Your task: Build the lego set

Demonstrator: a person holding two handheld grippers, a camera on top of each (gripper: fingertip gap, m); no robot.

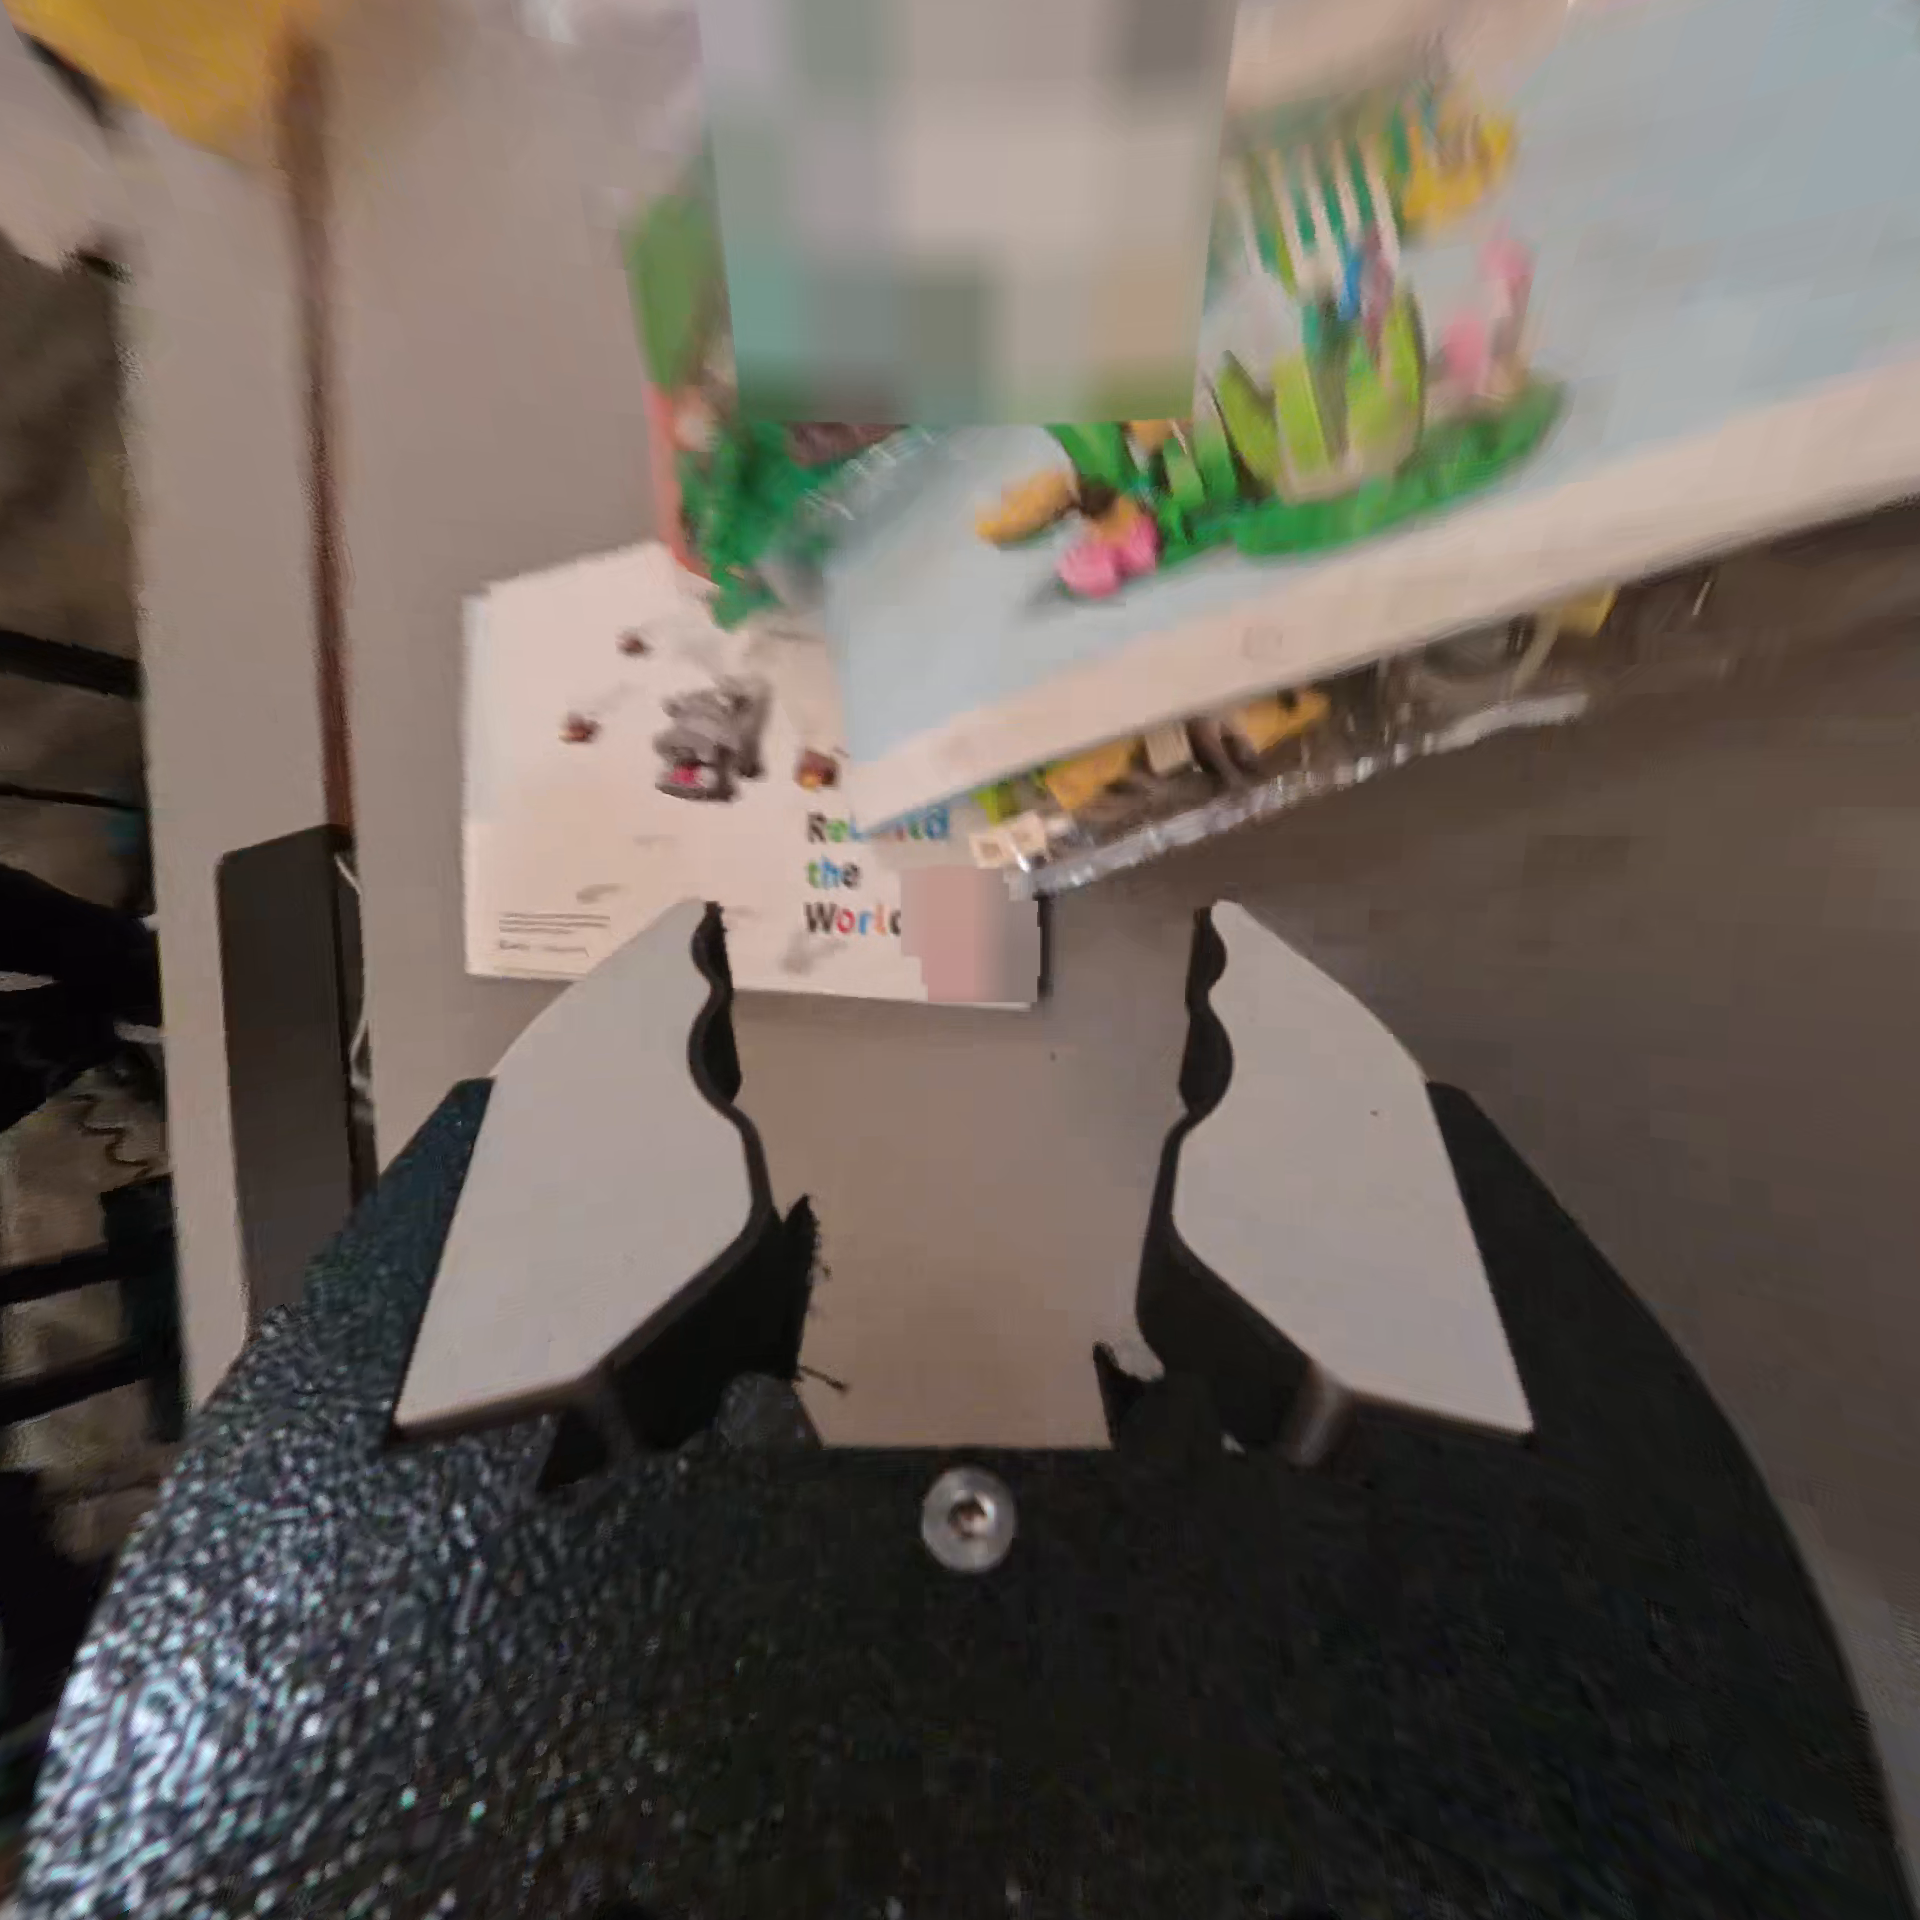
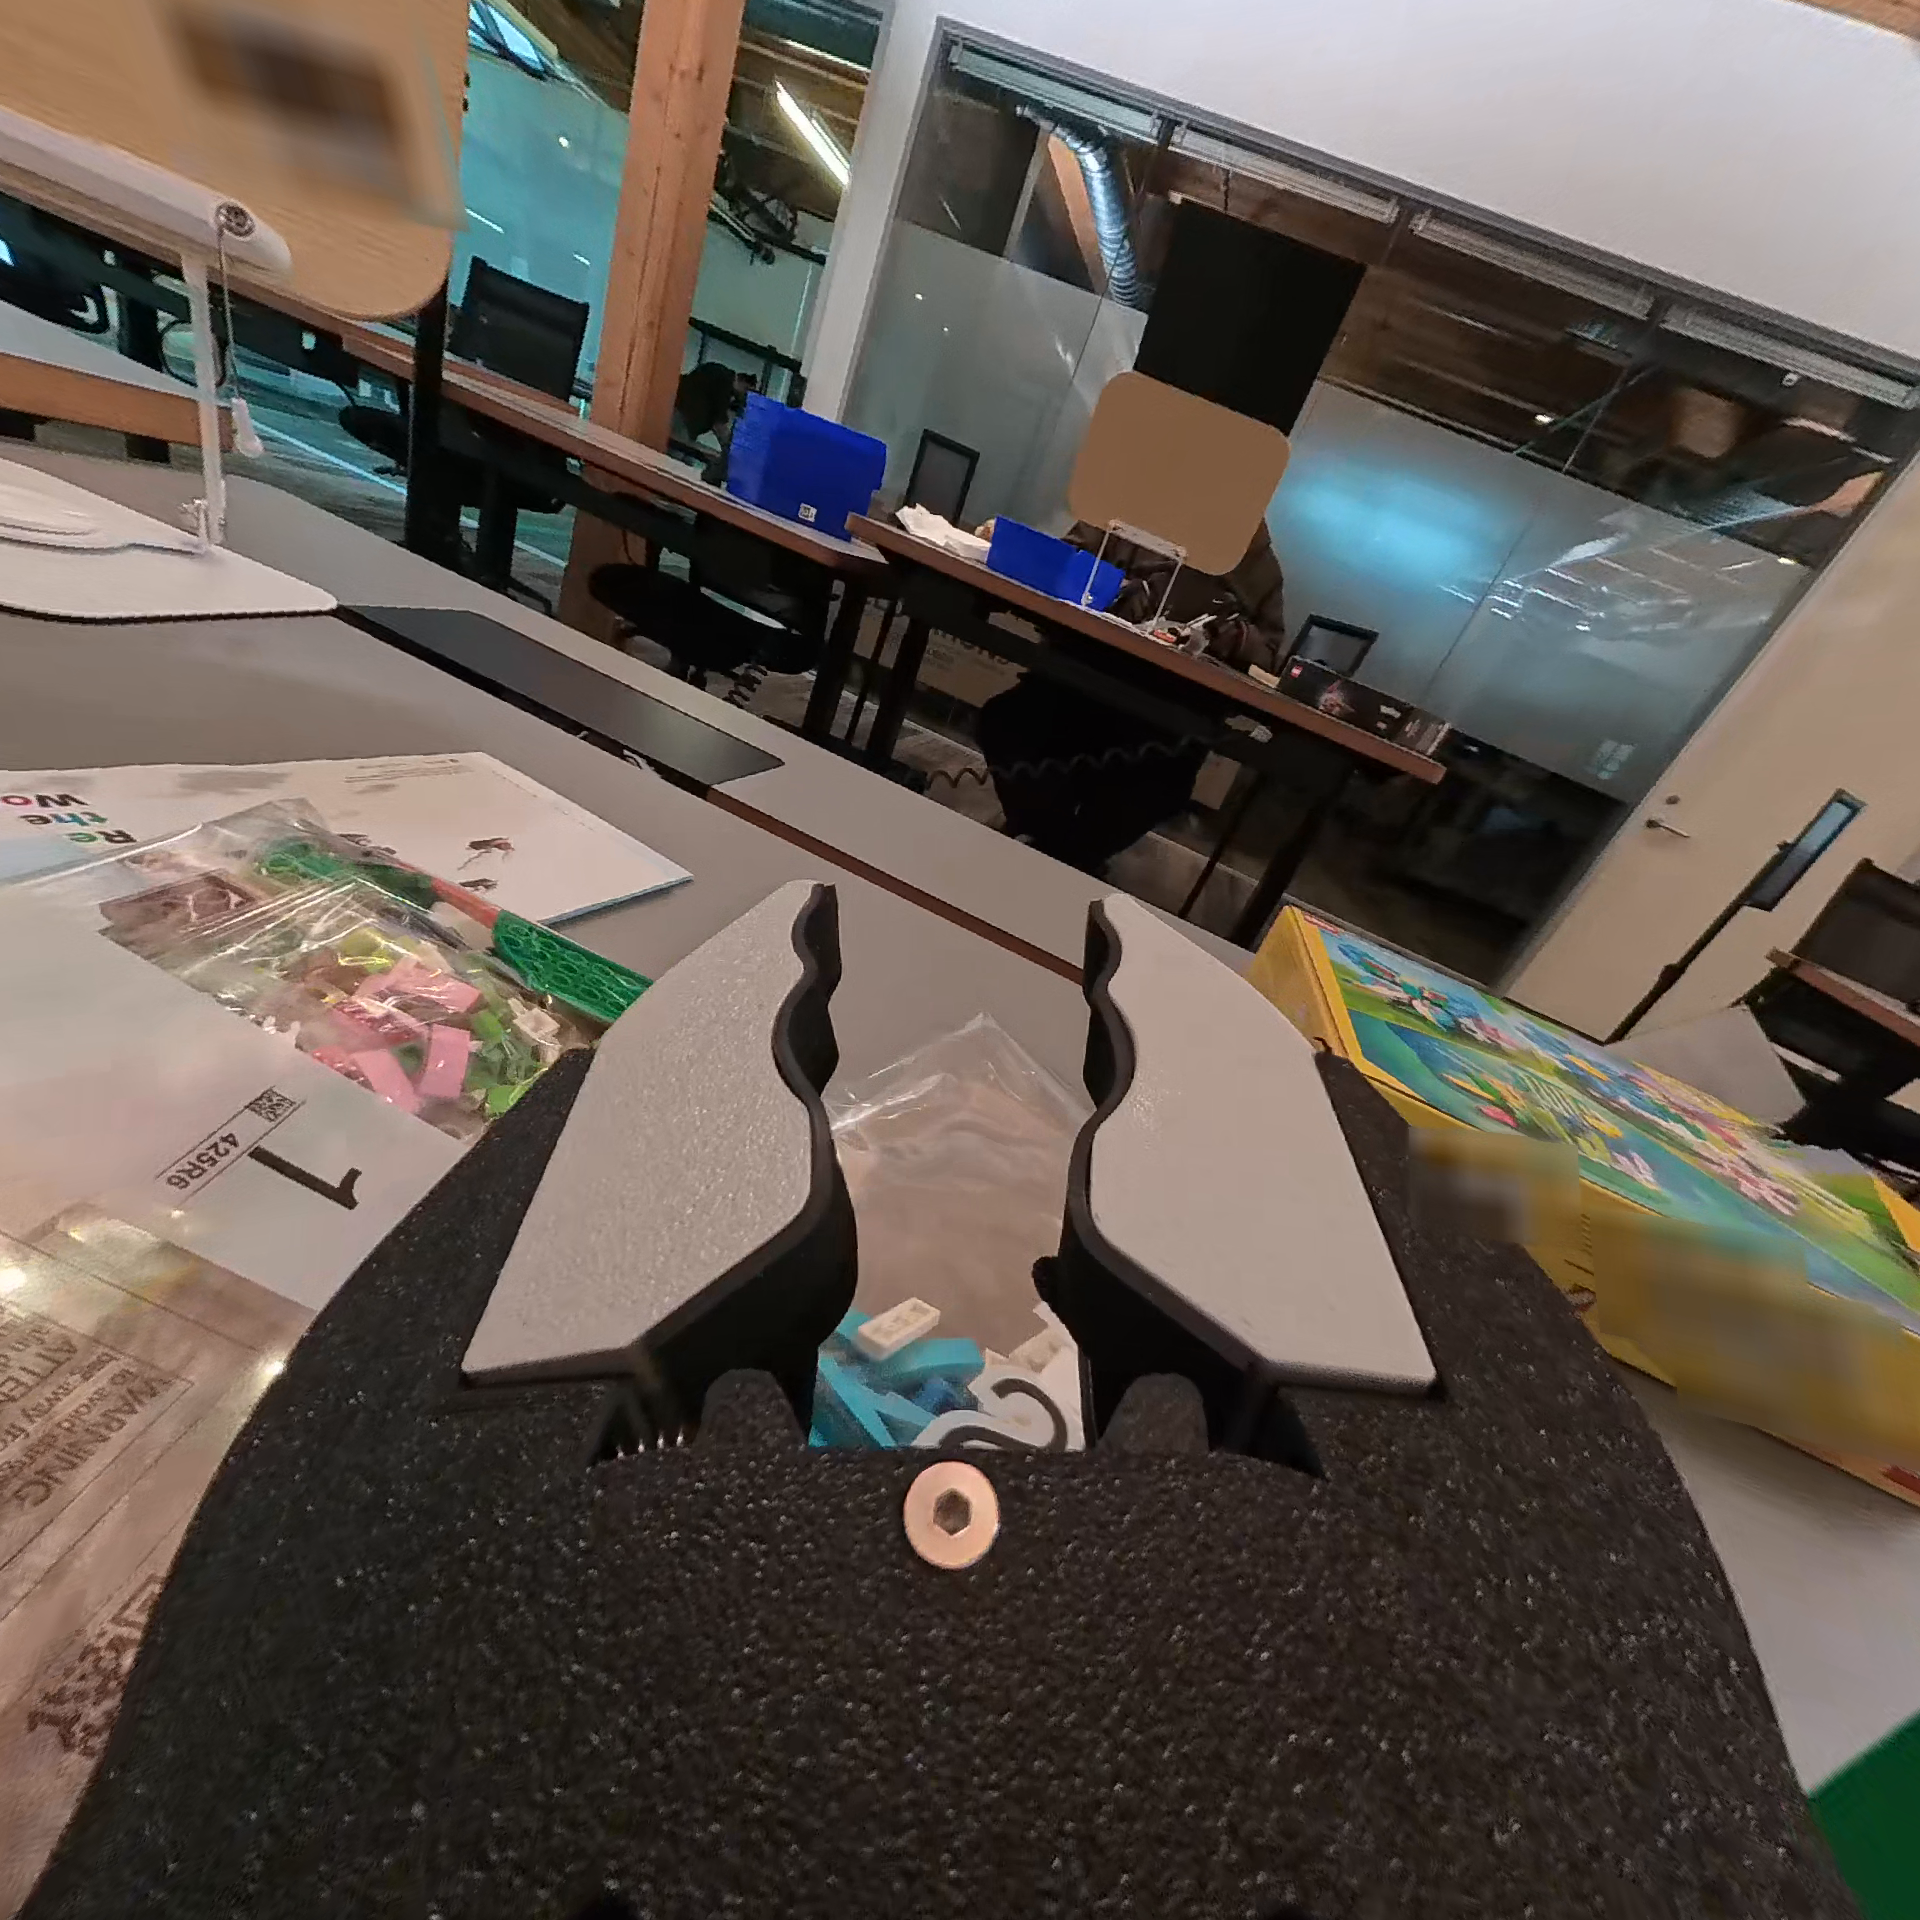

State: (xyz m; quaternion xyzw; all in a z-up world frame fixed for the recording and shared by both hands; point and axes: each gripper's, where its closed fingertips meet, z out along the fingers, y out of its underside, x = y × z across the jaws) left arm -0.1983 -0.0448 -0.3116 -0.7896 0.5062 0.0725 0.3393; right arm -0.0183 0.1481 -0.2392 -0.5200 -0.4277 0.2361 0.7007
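In the left wrist view my left gripper (image 1: 956, 925) is open and empty above the grey table (image 1: 1558, 1039). Ahead lies a white instruction booklet (image 1: 623, 779). A light-blue booklet (image 1: 1299, 488) with a picture of the model lies tilted over a clear bag of small bricks (image 1: 1195, 748). In the right wrist view my right gripper (image 2: 961, 909) is open, low over a clear bag of blue and white pieces (image 2: 914, 1340) that shows between its fingers. A bag of pink and green pieces (image 2: 395, 997) lies to its left. The yellow set box (image 2: 1558, 1143) lies to its right.
The white booklet (image 2: 436, 821) shows behind the pink and green bag. A black panel (image 2: 561, 675) is set in the table beyond it. A white lamp stand (image 2: 208, 416) is at far left. A person sits at a distant table (image 2: 1143, 644) with blue bins (image 2: 805, 468). Across from one pair of fingers to the other is roughly 30 cm.
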